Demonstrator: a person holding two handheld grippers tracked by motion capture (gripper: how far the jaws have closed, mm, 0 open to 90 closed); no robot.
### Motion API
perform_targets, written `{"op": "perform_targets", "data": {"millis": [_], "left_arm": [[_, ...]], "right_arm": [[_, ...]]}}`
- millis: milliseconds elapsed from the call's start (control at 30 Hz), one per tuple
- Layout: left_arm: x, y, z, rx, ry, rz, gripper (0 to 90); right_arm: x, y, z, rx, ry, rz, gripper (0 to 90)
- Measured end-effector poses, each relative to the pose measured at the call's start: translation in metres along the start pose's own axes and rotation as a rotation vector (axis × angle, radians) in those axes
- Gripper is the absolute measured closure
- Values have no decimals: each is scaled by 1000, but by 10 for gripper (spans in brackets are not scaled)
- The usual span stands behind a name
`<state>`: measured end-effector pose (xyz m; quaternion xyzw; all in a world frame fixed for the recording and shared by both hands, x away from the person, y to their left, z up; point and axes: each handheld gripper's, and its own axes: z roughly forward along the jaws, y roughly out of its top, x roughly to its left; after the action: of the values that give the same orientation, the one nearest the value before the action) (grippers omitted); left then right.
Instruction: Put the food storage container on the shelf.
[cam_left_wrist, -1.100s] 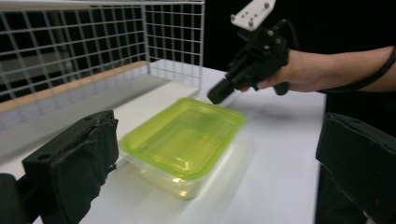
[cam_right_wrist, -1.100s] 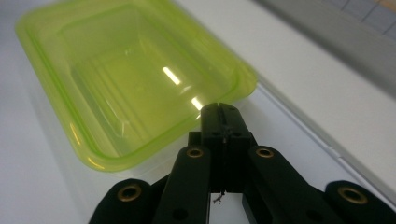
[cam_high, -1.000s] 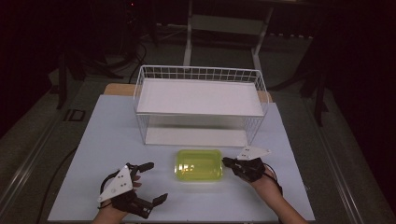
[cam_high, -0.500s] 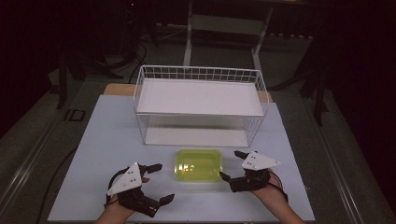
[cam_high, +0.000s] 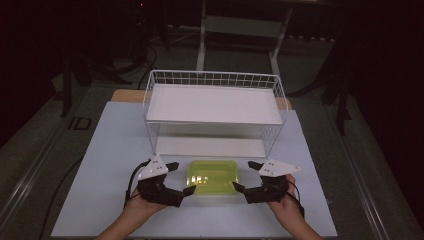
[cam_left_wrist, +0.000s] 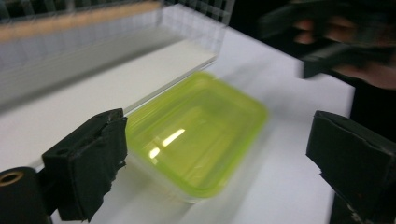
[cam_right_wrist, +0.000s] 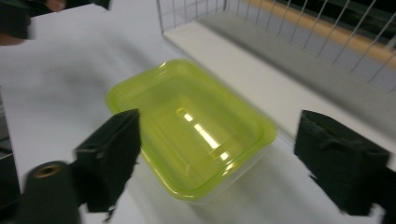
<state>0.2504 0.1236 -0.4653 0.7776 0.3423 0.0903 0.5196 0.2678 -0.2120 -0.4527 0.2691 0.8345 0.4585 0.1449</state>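
Now a yellow-green lidded plastic container (cam_high: 212, 177) lies flat on the white surface (cam_high: 100, 150), just in front of the white wire basket (cam_high: 215, 110), between the two grippers. The left gripper (cam_high: 181, 179) and the right gripper (cam_high: 245, 176) each flank a short end of the box, fingers spread wide and grasping nothing. Judging by its thin translucent walls, the container looks light and probably empty, fairly stiff at the rim yet likely to flex in the middle; its glossy lid may be slippery. The protruding lid rim at the short ends seems the safest place to pinch. No brand, label or writing can be read anywhere.
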Motion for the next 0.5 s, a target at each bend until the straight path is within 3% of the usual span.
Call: {"op": "perform_targets", "data": {"millis": [100, 200, 233, 267, 300, 367, 500], "left_arm": [[8, -4, 12, 43, 34, -56, 149], [16, -10, 24, 88, 37, -101, 160], [18, -12, 28, 93, 42, -116, 162], [21, -15, 32, 99, 54, -130, 178], [23, -16, 34, 100, 63, -143, 234], [28, -19, 38, 108, 57, -175, 260], [33, -20, 43, 111, 59, -201, 381]], "right_arm": [[-1, -3, 10, 26, -32, 41, 112], [2, -8, 19, 46, -33, 27, 99], [3, -9, 22, 50, -56, 27, 99], [4, -10, 24, 56, -35, 29, 99], [5, -12, 26, 62, -52, 23, 99], [6, -14, 28, 78, -64, 20, 100], [1, -19, 32, 101, -84, 49, 145]]}}
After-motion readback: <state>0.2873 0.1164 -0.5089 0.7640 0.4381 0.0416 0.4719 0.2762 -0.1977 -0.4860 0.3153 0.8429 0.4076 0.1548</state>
